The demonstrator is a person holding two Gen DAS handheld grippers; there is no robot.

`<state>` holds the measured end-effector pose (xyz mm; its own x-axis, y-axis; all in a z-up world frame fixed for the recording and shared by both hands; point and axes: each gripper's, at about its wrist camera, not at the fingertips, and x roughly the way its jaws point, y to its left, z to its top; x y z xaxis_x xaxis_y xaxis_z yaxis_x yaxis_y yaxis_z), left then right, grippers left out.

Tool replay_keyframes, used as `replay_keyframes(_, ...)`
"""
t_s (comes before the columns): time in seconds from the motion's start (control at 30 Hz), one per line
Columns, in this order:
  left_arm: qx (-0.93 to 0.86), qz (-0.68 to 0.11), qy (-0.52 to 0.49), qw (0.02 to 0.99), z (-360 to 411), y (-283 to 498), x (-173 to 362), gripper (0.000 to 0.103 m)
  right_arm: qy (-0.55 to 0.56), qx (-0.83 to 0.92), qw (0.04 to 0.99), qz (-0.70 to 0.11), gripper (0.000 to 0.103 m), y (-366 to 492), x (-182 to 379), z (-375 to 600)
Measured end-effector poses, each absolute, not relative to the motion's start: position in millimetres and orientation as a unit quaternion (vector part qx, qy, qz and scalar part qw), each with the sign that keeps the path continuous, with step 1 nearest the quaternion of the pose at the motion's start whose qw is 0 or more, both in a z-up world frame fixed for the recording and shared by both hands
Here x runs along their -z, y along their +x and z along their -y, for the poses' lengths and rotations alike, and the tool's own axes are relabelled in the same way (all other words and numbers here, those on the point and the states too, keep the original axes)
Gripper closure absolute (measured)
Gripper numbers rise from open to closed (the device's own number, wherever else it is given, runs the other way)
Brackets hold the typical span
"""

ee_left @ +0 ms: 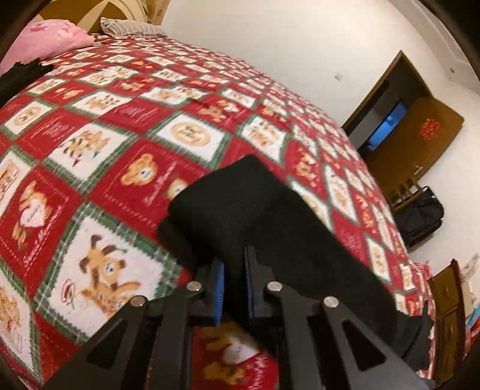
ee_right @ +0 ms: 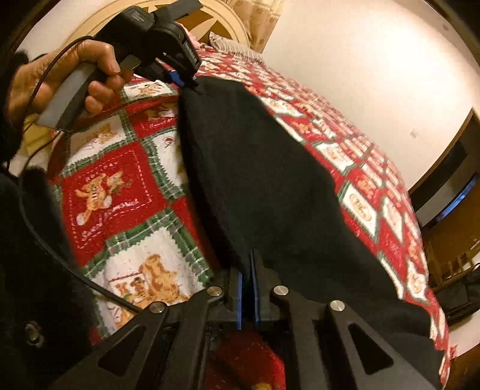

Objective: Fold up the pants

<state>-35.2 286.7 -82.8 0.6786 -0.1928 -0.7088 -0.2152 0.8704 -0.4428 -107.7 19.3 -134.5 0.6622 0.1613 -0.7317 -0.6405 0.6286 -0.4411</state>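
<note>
The black pants hang lifted over a red patchwork bedspread. My left gripper is shut on one edge of them, the cloth pinched between its blue pads. In the right wrist view the pants stretch as a wide black sheet between both grippers. My right gripper is shut on their near edge. My left gripper shows at the top left, held by a hand, gripping the far corner.
A pink pillow and a striped pillow lie at the head of the bed. Another black garment lies at the left edge. A brown door, a black bag and a wooden cabinet stand right of the bed.
</note>
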Motion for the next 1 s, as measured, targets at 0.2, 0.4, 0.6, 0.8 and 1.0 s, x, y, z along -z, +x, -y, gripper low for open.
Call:
replay_keyframes(0.2, -0.074, -0.378, -0.183, 0.904, -280, -44, 56, 0.082, -0.201, -0.291, 0.860, -0.367, 0.053, -83, 87, 10)
replay_keyframes(0.4, -0.126, -0.308, -0.147, 0.932, -277, -48, 14, 0.080, 0.003, -0.297, 0.877, -0.378, 0.031, -14, 42, 59)
replay_keyframes(0.6, -0.015, -0.368, -0.155, 0.917, -243, -14, 45, 0.072, 0.083, -0.304, 0.825, -0.469, 0.032, 56, 95, 53)
replay_keyframes(0.8, -0.006, -0.405, -0.118, 0.907, -213, -22, 87, 0.072, 0.084, -0.345, 0.786, -0.505, 0.032, 43, 112, 30)
replay_keyframes(1.0, -0.007, -0.399, -0.107, 0.910, -210, -26, 85, 0.069, 0.099, -0.369, 0.763, -0.522, 0.032, 44, 116, 29)
